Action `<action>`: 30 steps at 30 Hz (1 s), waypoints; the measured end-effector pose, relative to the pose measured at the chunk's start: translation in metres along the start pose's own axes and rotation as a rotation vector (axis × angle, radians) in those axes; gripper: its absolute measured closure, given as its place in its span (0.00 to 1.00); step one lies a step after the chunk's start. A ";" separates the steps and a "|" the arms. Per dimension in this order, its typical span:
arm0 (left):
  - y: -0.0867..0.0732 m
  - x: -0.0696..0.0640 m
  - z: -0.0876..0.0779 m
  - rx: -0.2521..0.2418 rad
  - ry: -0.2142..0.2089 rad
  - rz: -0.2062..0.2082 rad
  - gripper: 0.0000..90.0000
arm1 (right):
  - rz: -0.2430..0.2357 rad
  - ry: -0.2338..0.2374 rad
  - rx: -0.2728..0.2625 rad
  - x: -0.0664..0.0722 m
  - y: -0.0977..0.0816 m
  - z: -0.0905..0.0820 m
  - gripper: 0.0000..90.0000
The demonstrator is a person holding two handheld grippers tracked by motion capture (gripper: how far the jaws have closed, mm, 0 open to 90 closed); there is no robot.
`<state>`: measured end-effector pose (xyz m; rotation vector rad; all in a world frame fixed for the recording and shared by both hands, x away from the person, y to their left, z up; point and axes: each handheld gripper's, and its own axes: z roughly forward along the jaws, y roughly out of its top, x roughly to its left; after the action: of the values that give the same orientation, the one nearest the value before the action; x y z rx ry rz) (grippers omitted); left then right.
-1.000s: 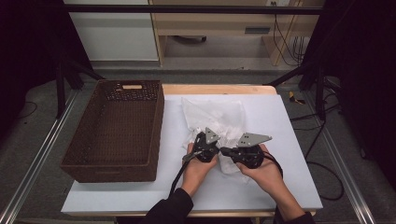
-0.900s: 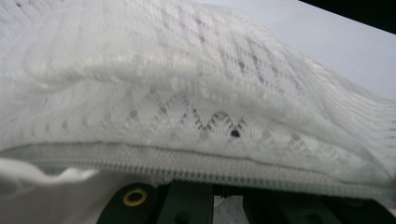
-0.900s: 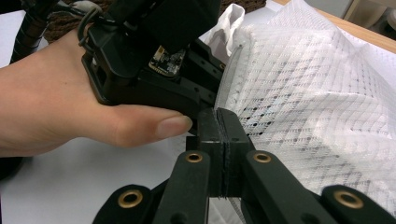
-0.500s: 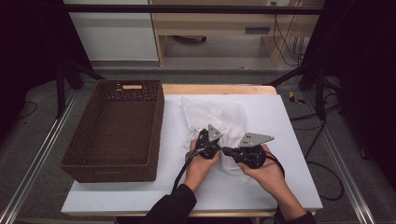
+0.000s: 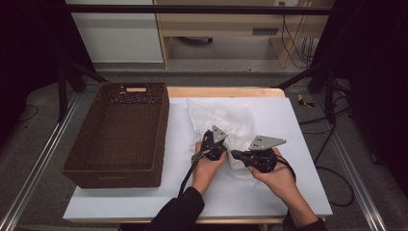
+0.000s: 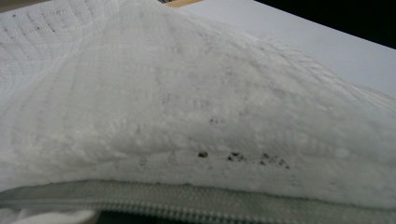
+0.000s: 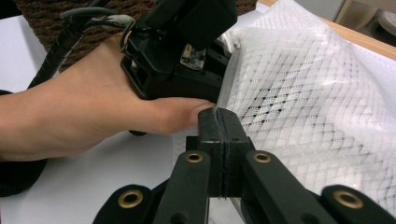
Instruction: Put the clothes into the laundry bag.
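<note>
Far left on the worktop (image 5: 298, 144) sits the brown wicker basket (image 5: 120, 134), nothing in it as far as we can see. Just right of it, mid-worktop, lies the white mesh laundry bag (image 5: 226, 120), spread flat w/ its near edge bunched up between our 2 tools.

Left hand-held gripper (image 5: 211, 144) is at the bag's near-left edge; its own view looks straight at mesh and the grey zipper (image 6: 187, 203) along the bottom. Jaws hidden there, but we judge them together, prob. pinching the zipper edge.

Right hand-held gripper (image 7: 218, 122) sits just right of it, jaws pressed together on the zipper strip, clamped on the bag's edge, touching the left thumb.

Progress, as we judge it: both grips on, early stage. Bag not yet lifted or moved to the basket; zipper work and transfer left.
</note>
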<state>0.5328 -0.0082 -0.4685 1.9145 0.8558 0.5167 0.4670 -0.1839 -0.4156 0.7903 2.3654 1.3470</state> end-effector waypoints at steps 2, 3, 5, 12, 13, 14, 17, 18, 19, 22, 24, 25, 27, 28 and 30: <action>0.001 0.001 0.002 -0.001 0.004 0.001 1.00 | 0.003 0.000 -0.002 0.000 0.000 0.000 1.00; 0.002 0.001 0.003 -0.007 0.009 -0.004 1.00 | 0.006 0.000 -0.002 0.000 0.000 0.000 1.00; 0.003 0.002 0.004 -0.015 0.016 -0.011 1.00 | 0.005 -0.001 -0.003 -0.001 0.000 -0.001 1.00; 0.004 0.004 0.012 -0.018 0.045 -0.018 1.00 | 0.011 -0.003 -0.001 -0.003 -0.002 -0.001 1.00; 0.004 0.004 0.013 -0.024 0.051 -0.024 1.00 | 0.011 -0.004 -0.002 -0.004 -0.002 -0.001 1.00; 0.004 0.005 0.014 -0.028 0.054 -0.028 1.00 | 0.012 -0.004 -0.003 -0.004 -0.002 -0.001 1.00; 0.003 0.005 0.015 -0.029 0.062 -0.031 1.00 | 0.017 -0.007 -0.004 -0.006 -0.003 -0.002 1.00; 0.003 0.005 0.016 -0.028 0.067 -0.029 1.00 | 0.019 -0.008 -0.004 -0.006 -0.003 -0.002 1.00; 0.003 0.005 0.017 -0.028 0.071 -0.028 1.00 | 0.020 -0.008 -0.005 -0.007 -0.003 -0.001 1.00; 0.005 0.006 0.020 -0.029 0.080 -0.026 1.00 | 0.027 -0.013 -0.004 -0.008 -0.004 -0.001 1.00; 0.005 0.006 0.023 -0.033 0.087 -0.030 1.00 | 0.031 -0.016 -0.008 -0.010 -0.004 -0.001 1.00; 0.006 0.006 0.025 -0.032 0.090 -0.032 1.00 | 0.036 -0.017 -0.008 -0.011 -0.004 -0.001 1.00; 0.008 0.006 0.028 -0.035 0.091 -0.043 1.00 | 0.042 -0.016 -0.009 -0.012 -0.005 0.000 1.00; 0.008 0.006 0.029 -0.035 0.093 -0.043 1.00 | 0.046 -0.017 -0.008 -0.013 -0.005 0.000 1.00; 0.009 0.006 0.031 -0.022 0.094 -0.034 1.00 | 0.048 -0.018 -0.010 -0.014 -0.006 0.000 1.00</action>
<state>0.5609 -0.0246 -0.4756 1.8643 0.9375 0.5965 0.4766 -0.1945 -0.4206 0.8574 2.3383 1.3631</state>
